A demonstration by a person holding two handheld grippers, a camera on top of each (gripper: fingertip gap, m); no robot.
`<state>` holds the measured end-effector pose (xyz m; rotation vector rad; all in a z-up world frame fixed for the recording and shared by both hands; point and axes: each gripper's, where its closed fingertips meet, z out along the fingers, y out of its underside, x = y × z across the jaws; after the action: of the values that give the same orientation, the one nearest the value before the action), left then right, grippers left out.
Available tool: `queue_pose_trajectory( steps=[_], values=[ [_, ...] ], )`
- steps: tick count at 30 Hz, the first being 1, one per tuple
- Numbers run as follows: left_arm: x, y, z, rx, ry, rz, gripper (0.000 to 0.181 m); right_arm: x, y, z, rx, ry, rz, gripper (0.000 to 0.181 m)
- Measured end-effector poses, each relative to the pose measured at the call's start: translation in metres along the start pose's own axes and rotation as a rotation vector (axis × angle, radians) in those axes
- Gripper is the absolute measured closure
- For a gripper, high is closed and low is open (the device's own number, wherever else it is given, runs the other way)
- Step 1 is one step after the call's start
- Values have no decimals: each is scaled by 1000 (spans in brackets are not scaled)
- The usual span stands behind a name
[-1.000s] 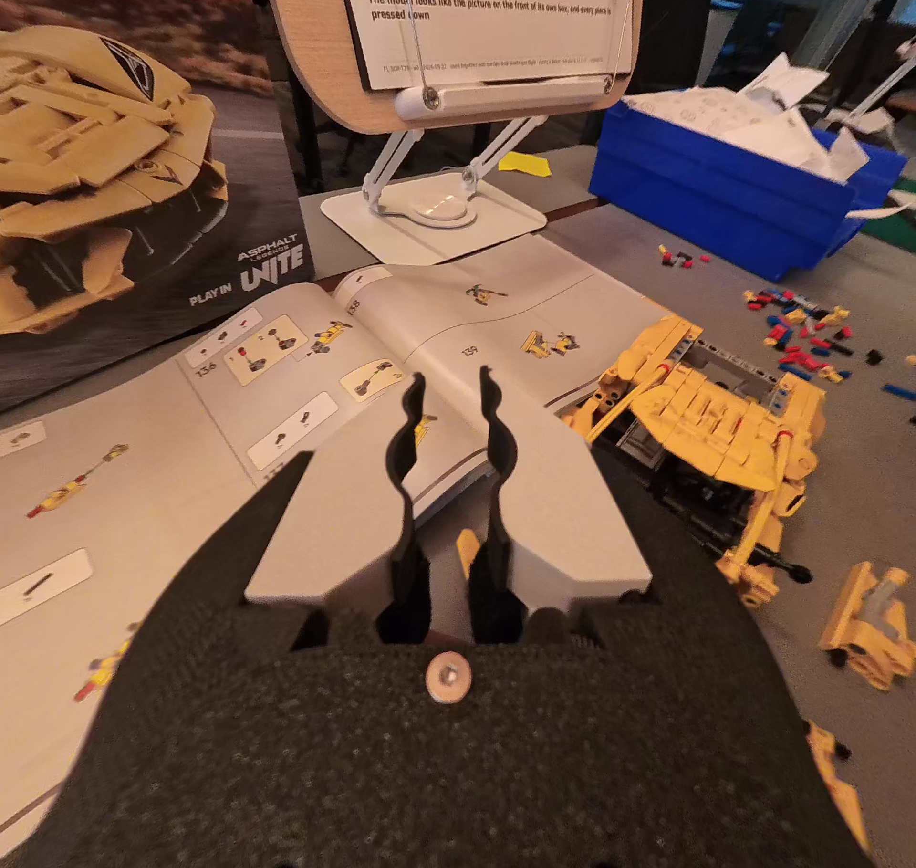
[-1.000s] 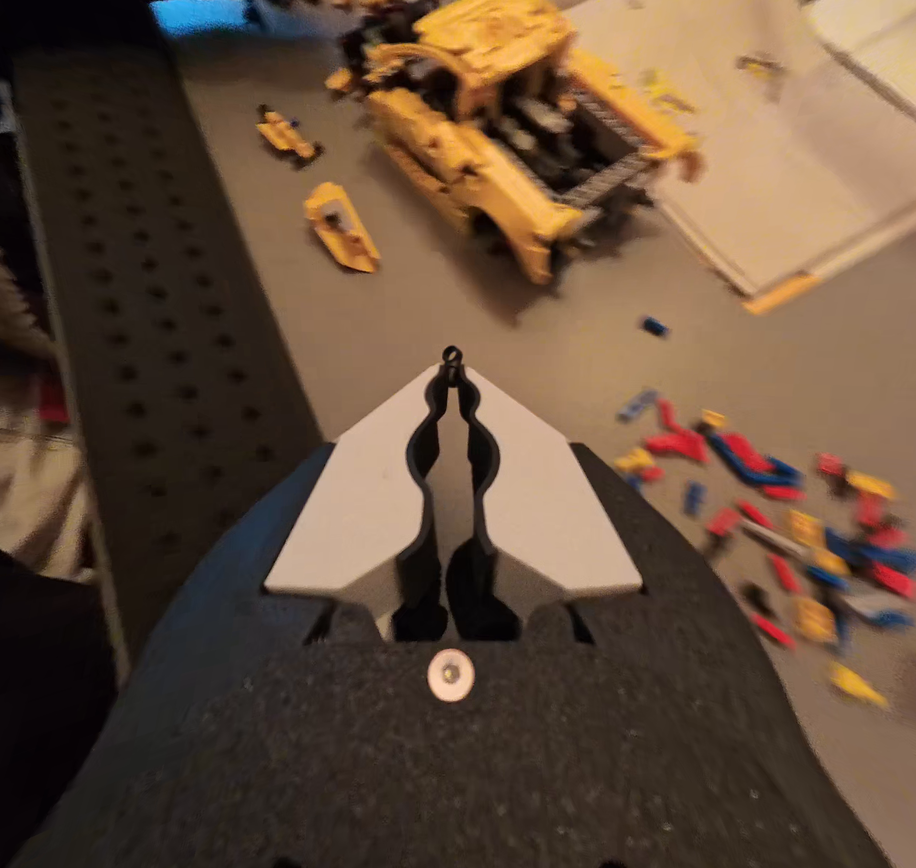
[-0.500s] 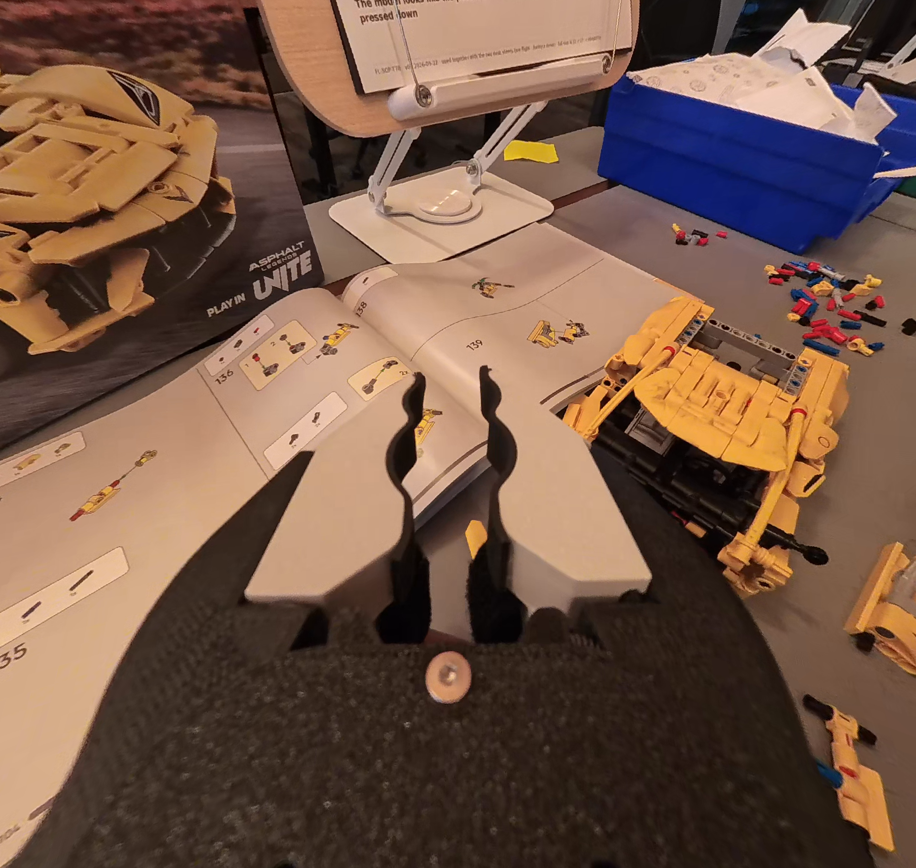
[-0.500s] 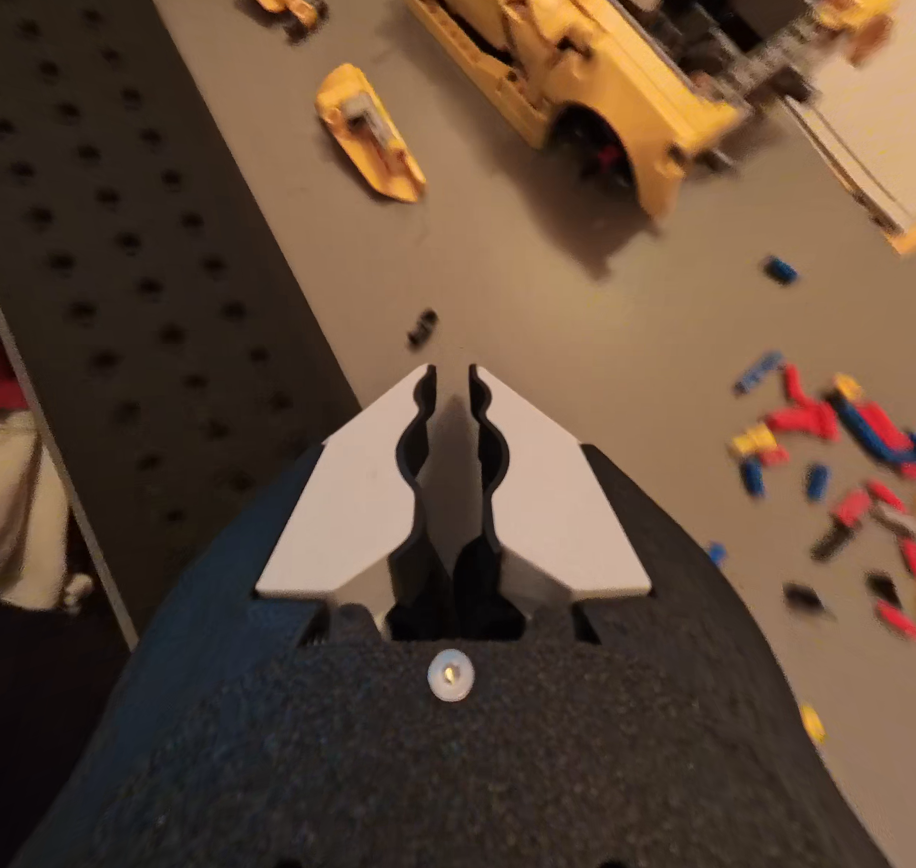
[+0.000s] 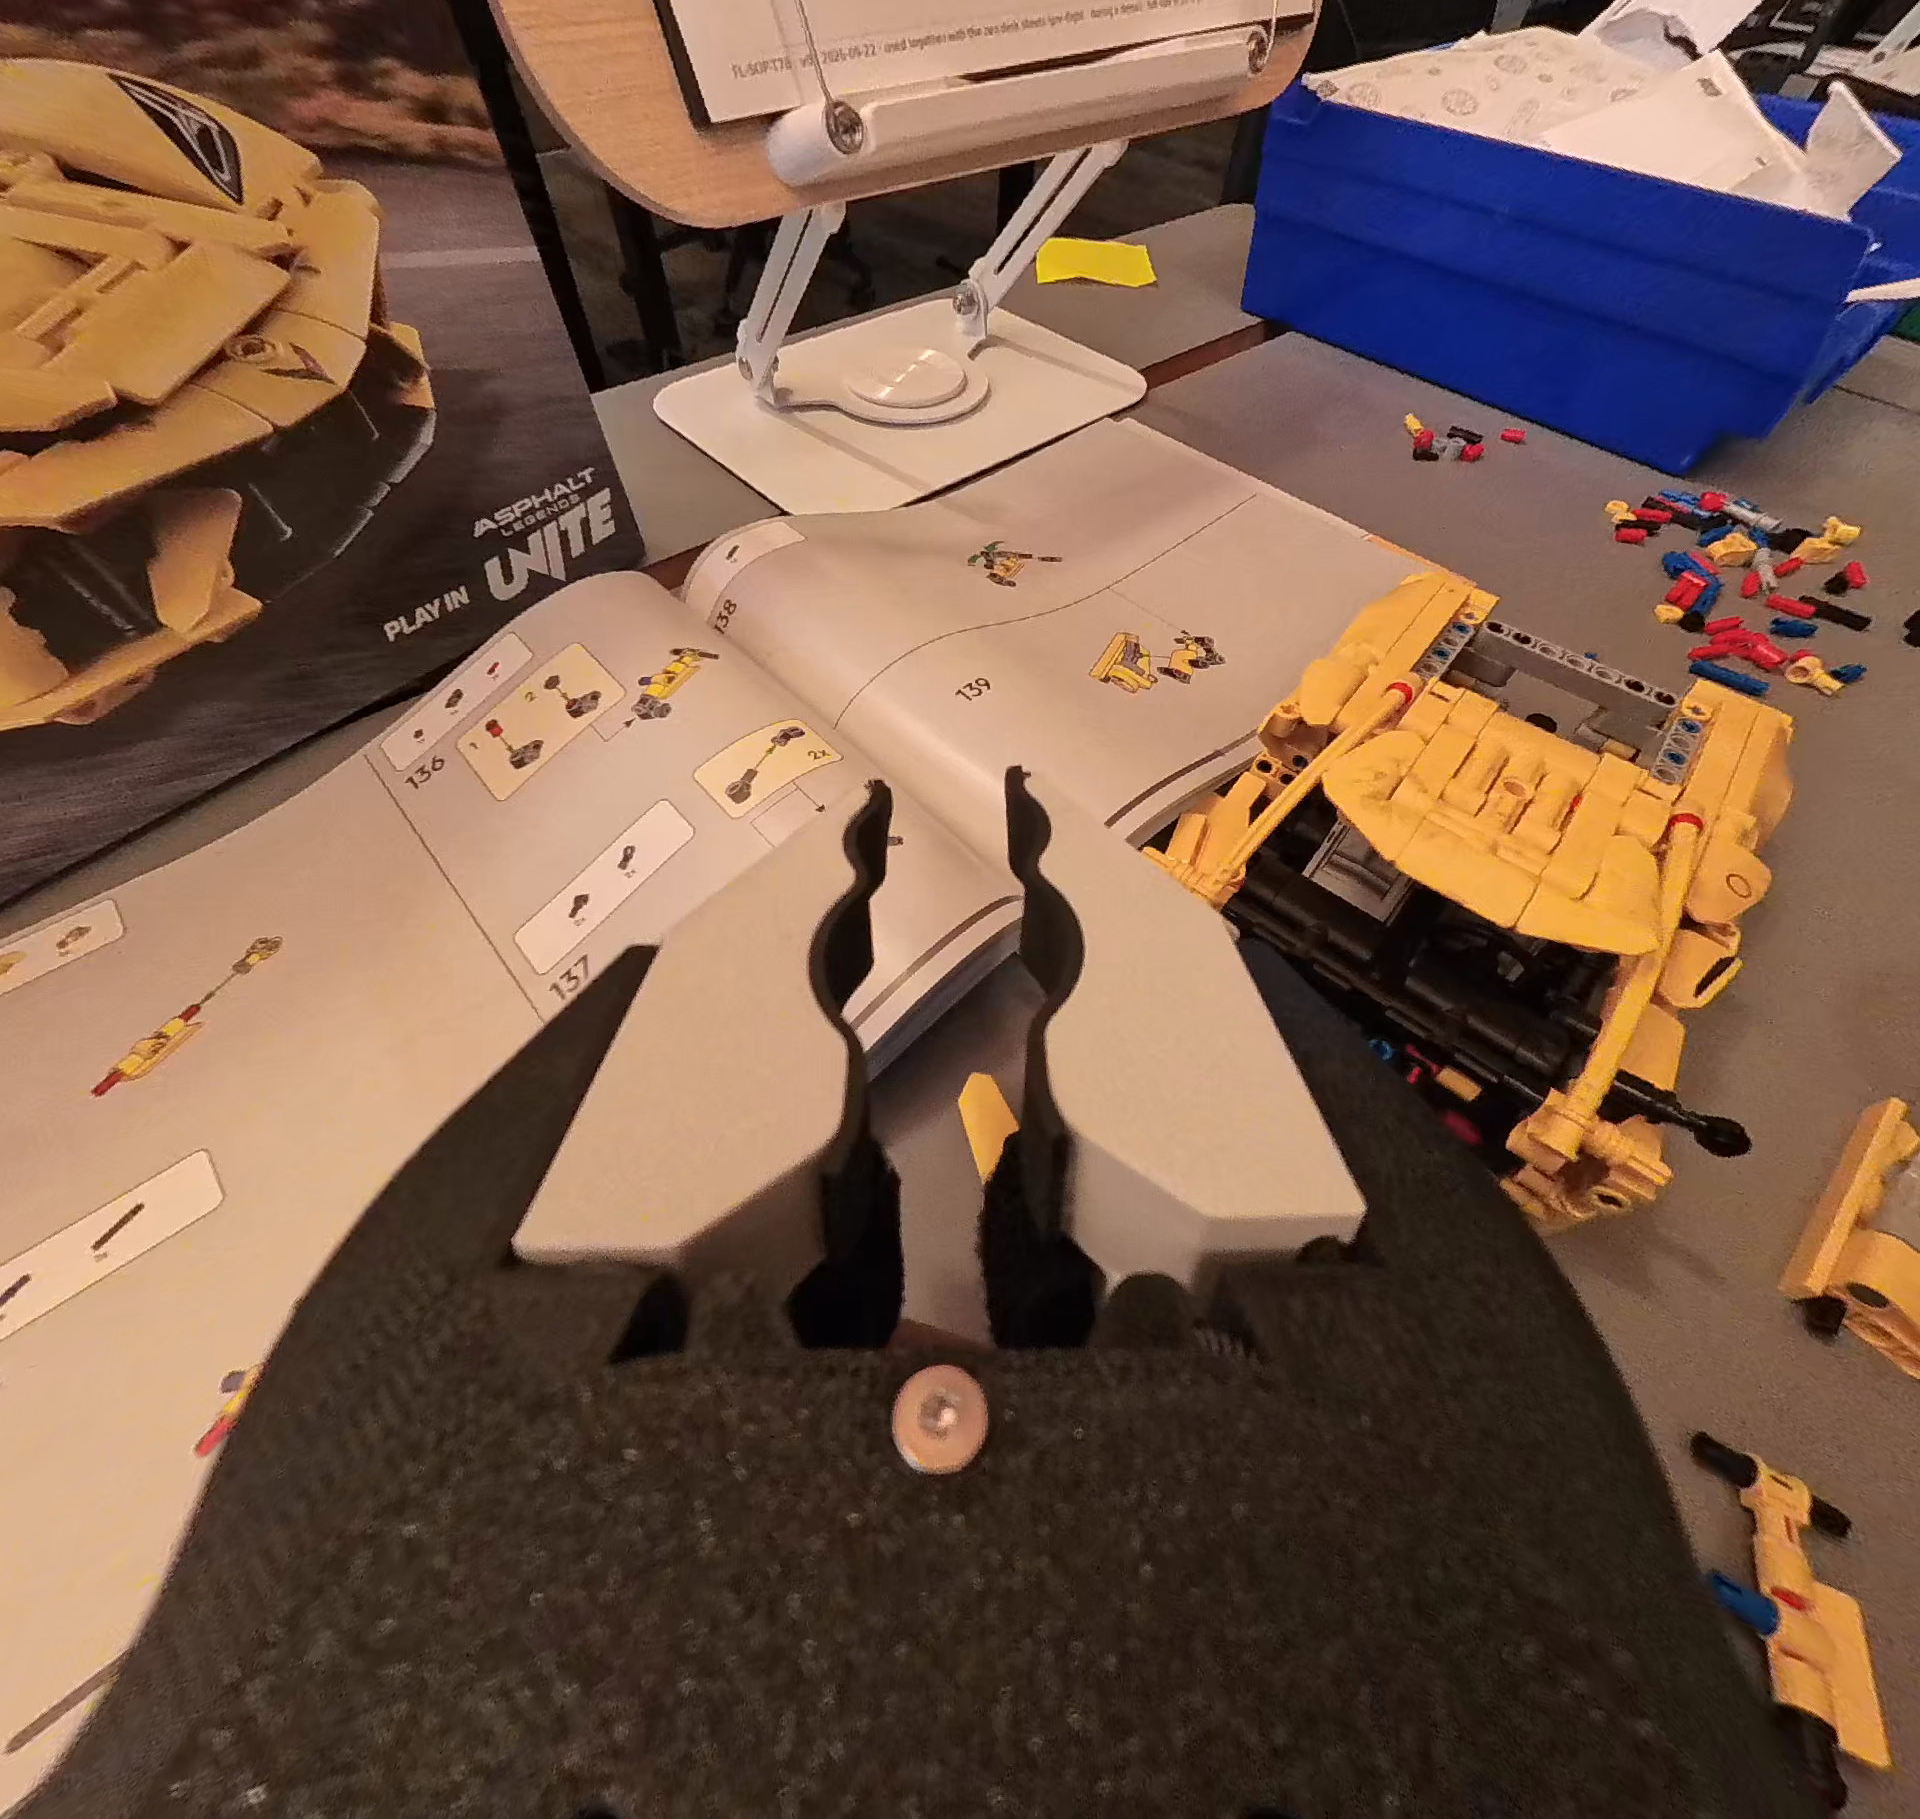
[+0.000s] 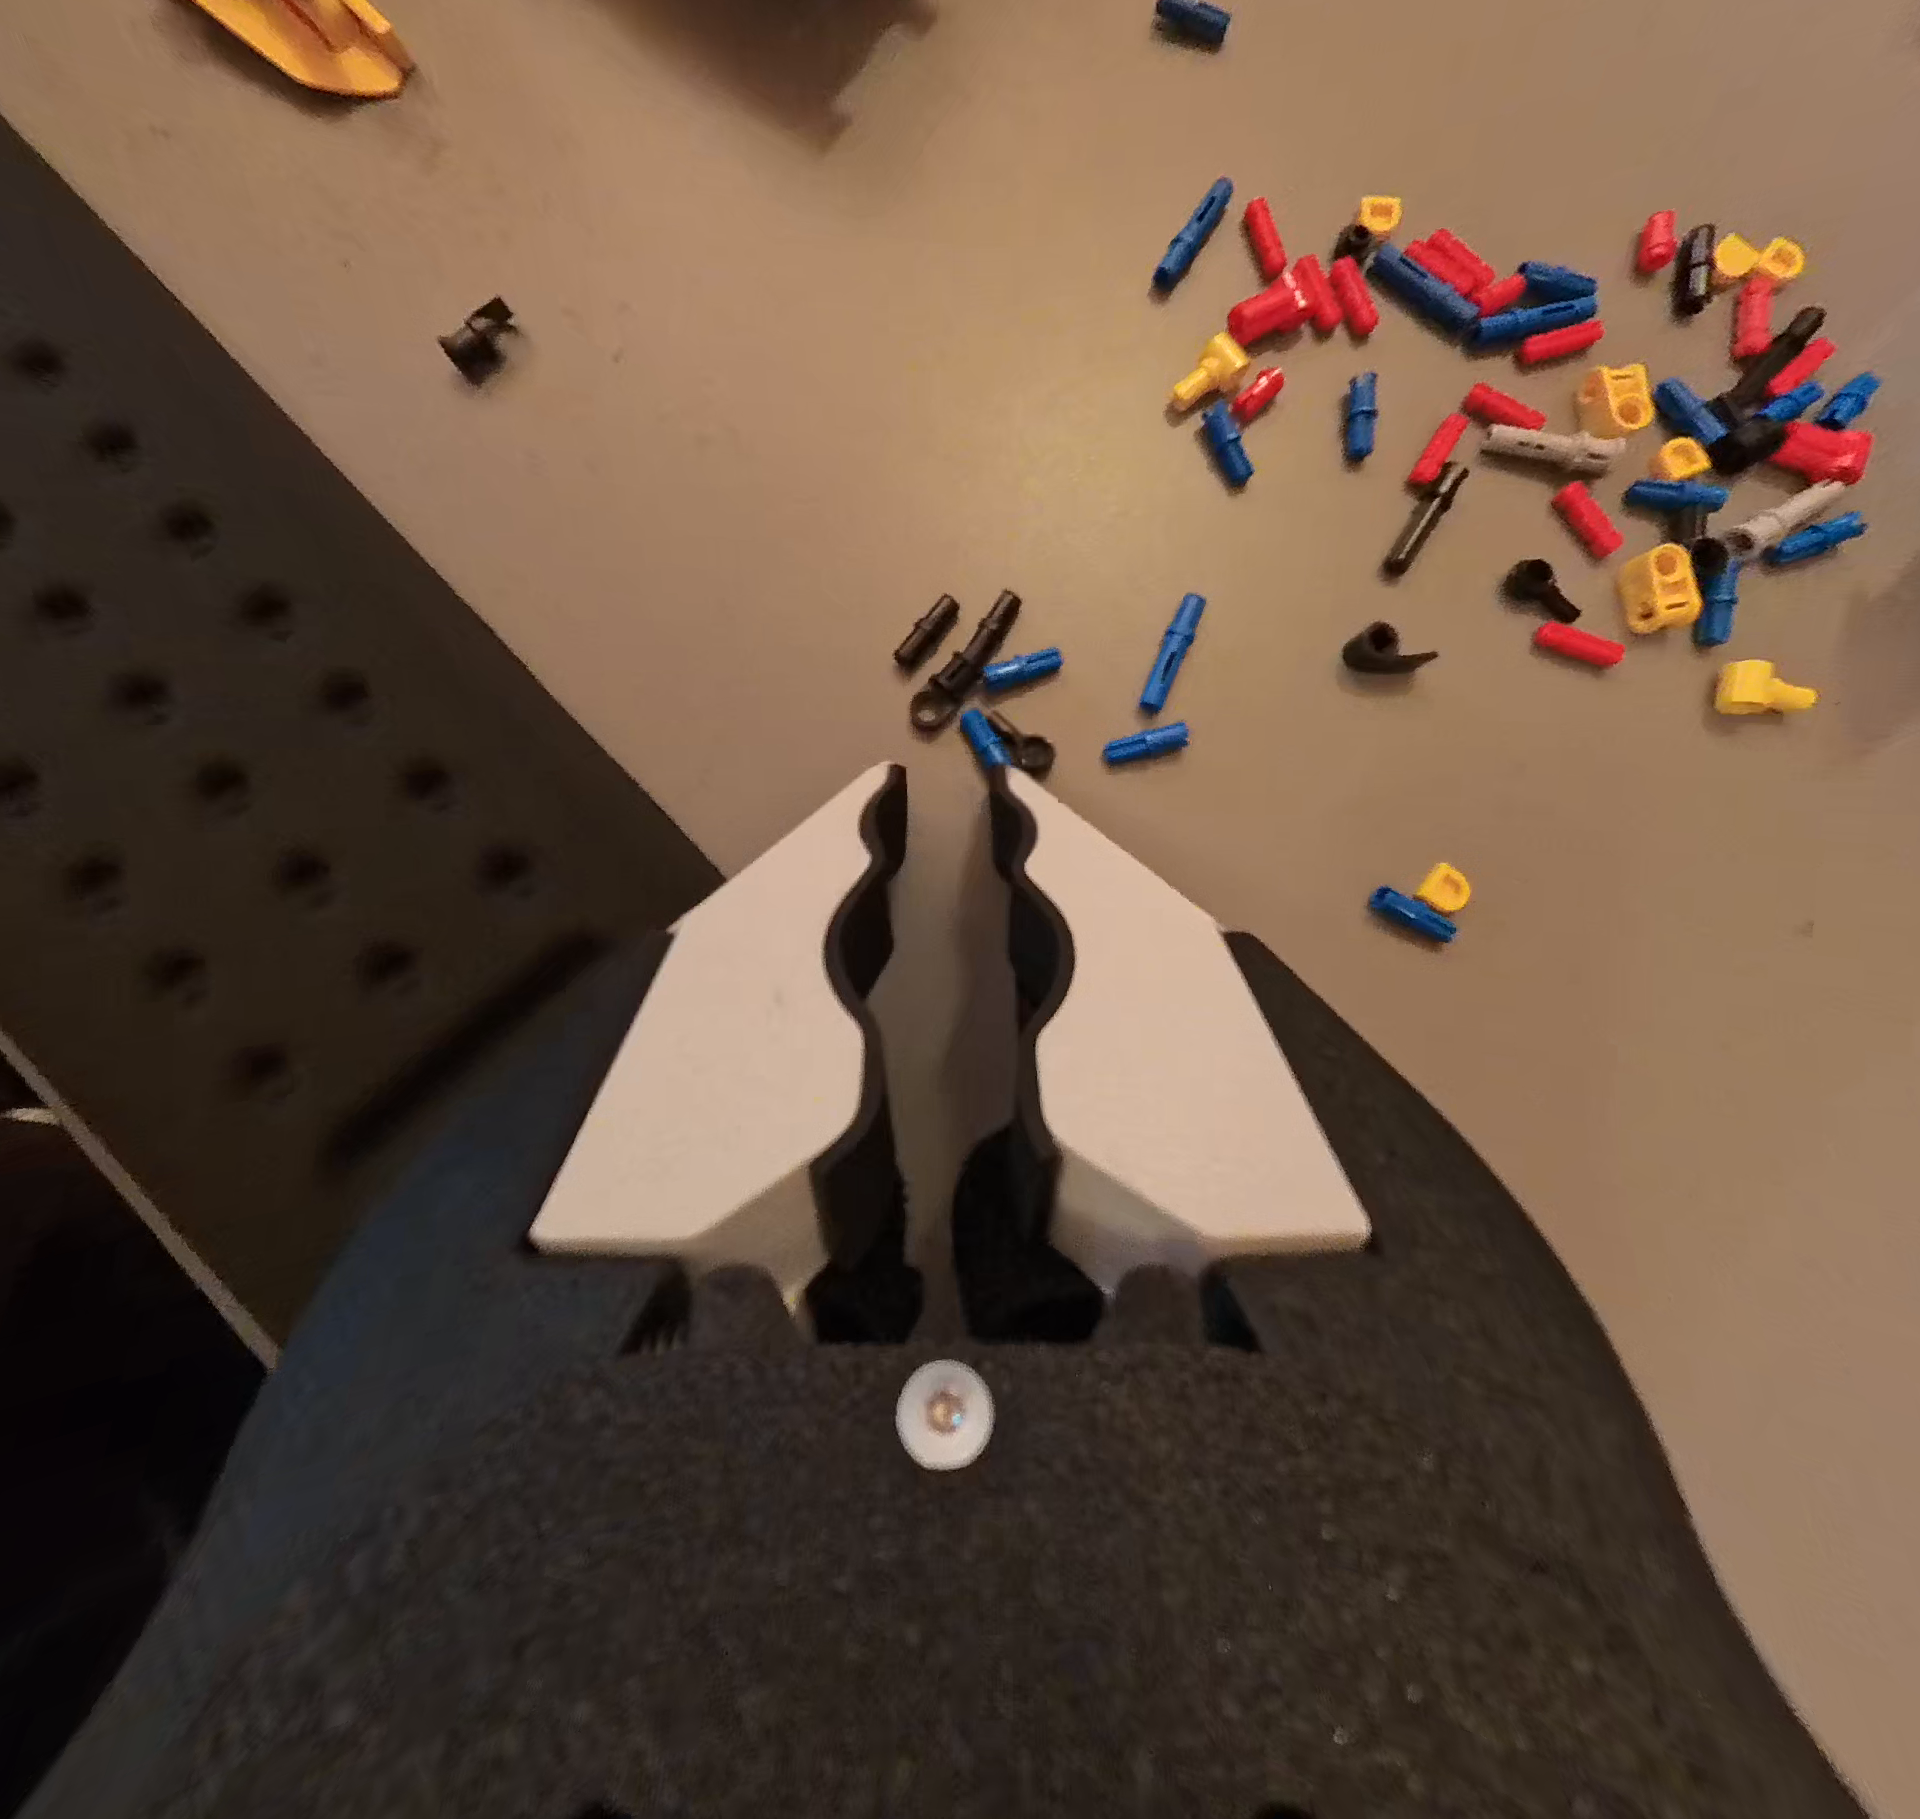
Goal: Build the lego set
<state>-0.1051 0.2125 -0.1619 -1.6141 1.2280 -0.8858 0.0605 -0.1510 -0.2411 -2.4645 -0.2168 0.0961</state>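
Note:
The part-built yellow Lego car [image 5: 1507, 834] sits on the grey table to the right of my left gripper [image 5: 945, 787]. That gripper is open and empty, hovering over the open instruction booklet [image 5: 644, 730]. My right gripper [image 6: 945, 774] is open and empty, low over the table. Just beyond its tips lie a few black pins [image 6: 961, 657] and blue pins [image 6: 1023, 668]. A larger heap of red, blue, yellow and black pins [image 6: 1558, 398] lies to the right. A lone black connector [image 6: 478, 341] lies to the left.
The set's box [image 5: 208, 367], a paper stand [image 5: 904, 387] and a blue bin [image 5: 1558, 263] stand at the back. Yellow sub-assemblies [image 5: 1860, 1239] [image 5: 1808, 1613] lie right of the car; another [image 6: 270, 3] shows in the right wrist view. A black perforated board [image 6: 208, 626] borders the table. The left gripper's tips are roughly 40 centimeters from the right gripper's. My left tips are about 30 centimeters from the lone black connector [image 6: 478, 341], my right tips only 12 centimeters.
My right gripper was shut on a small black piece, opened and left it on the table, then moved away from the car to the loose pins. My left gripper stayed open and shifted slightly.

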Motion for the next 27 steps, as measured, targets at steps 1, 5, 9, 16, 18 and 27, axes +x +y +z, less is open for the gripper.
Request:
queue_pose_trajectory(
  steps=[1,5,9,16,18,27],
  values=[
    [0,0,0,-1,2,-2,159,3,-3,-3,15,7,3,166],
    [1,1,0,-5,4,8,158,13,-4,-9,30,25,-14,166],
    [3,1,1,-6,6,14,159,22,-2,1,40,-7,-35,166],
    [2,0,0,-3,2,17,159,17,-7,6,38,-77,-43,167],
    [3,0,0,-5,5,16,159,14,-5,7,29,-101,-35,168],
    [3,0,0,-3,6,20,159,6,0,2,31,-165,3,166]
  ],
)
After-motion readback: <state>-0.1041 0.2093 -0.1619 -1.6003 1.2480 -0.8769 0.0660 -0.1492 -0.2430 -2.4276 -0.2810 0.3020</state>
